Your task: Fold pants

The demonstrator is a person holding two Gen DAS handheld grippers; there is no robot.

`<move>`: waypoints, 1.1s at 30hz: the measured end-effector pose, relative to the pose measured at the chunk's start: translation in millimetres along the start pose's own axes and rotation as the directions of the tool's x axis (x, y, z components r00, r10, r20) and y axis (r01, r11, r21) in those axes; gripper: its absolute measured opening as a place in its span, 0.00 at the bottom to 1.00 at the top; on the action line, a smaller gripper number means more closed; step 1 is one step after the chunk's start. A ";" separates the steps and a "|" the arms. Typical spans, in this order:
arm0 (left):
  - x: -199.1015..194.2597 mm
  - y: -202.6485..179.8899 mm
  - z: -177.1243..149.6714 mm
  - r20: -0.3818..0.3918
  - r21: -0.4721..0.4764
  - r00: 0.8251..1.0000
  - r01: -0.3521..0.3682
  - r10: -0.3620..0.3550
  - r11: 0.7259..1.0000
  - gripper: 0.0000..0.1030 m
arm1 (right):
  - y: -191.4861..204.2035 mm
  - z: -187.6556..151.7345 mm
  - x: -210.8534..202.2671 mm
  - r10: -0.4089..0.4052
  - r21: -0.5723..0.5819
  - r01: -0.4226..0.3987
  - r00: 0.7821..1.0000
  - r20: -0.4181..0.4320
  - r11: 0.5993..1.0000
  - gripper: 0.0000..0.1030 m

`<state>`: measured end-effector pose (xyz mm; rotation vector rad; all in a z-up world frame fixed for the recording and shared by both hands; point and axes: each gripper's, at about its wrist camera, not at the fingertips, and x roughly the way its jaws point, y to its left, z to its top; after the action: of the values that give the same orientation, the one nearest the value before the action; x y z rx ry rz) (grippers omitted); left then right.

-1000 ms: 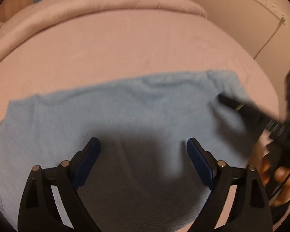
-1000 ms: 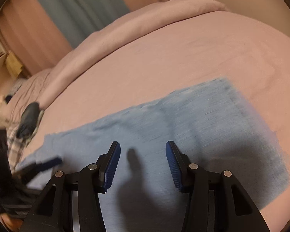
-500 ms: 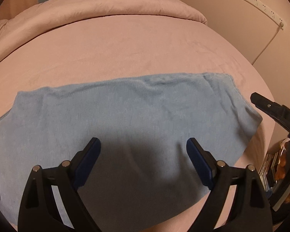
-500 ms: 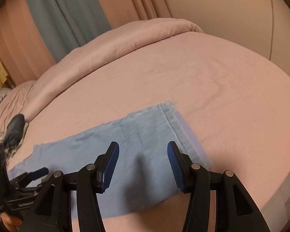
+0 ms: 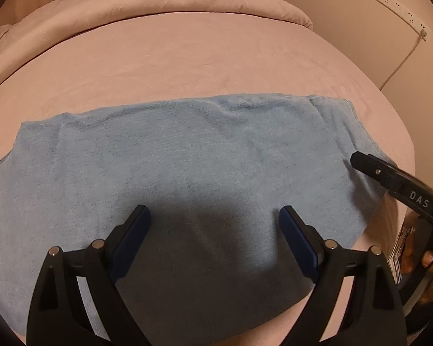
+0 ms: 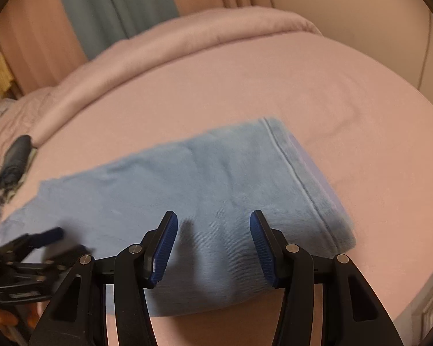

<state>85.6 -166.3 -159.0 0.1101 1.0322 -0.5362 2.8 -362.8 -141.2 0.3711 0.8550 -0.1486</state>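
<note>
1. Two grippers hover over the light blue pants [image 5: 187, 158], which lie flat across the pink bed [image 5: 187, 57].
2. From its own camera, the left gripper [image 5: 215, 216] shows its jaws spread wide, with nothing between the blue pads [image 5: 132, 236]; the pants fill the space ahead of and under its fingertips.
3. Off to that gripper's right, the right gripper [image 5: 358, 158] shows as a black finger marked "DAS", its tip over the pants' right end near the hem; a hand [image 5: 430, 262] holds it at the frame edge.
4. From the right wrist view, the right gripper [image 6: 213, 225] stands open to a moderate gap and grips nothing; the pants [image 6: 205, 178] sit directly ahead of and below its pads.
5. The stitched hem [image 6: 297, 178] runs just to the right of the right pad.
6. To this gripper's left, the left gripper [image 6: 52, 235] appears blurred over the pants' other end.
7. Beyond both grippers, a rolled pink duvet [image 5: 158, 3] lies across the far side of the bed.
8. A white power strip [image 5: 395, 5] hangs on the wall, far right of the left gripper.
</note>
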 end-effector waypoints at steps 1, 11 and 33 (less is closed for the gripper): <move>0.4 0.3 -0.1 -0.001 0.001 1.000 0.001 -0.001 1.000 0.88 | -2.7 -0.8 0.4 0.012 0.007 -0.012 1.000 0.001 1.000 0.51; -0.8 3.5 -1.7 0.010 -0.011 1.000 0.020 -0.020 1.000 0.89 | -42.8 -1.7 -18.3 0.099 0.112 -0.101 0.995 0.022 0.989 0.51; 4.5 -0.8 -1.7 0.011 0.007 1.000 0.022 -0.022 1.000 0.93 | -104.3 -25.5 -40.5 0.204 0.306 -0.231 0.972 0.118 0.924 0.51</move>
<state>85.7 -168.1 -163.5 0.1022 1.0215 -0.5600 -70.3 -450.5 -152.7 0.7555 0.6998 -0.0944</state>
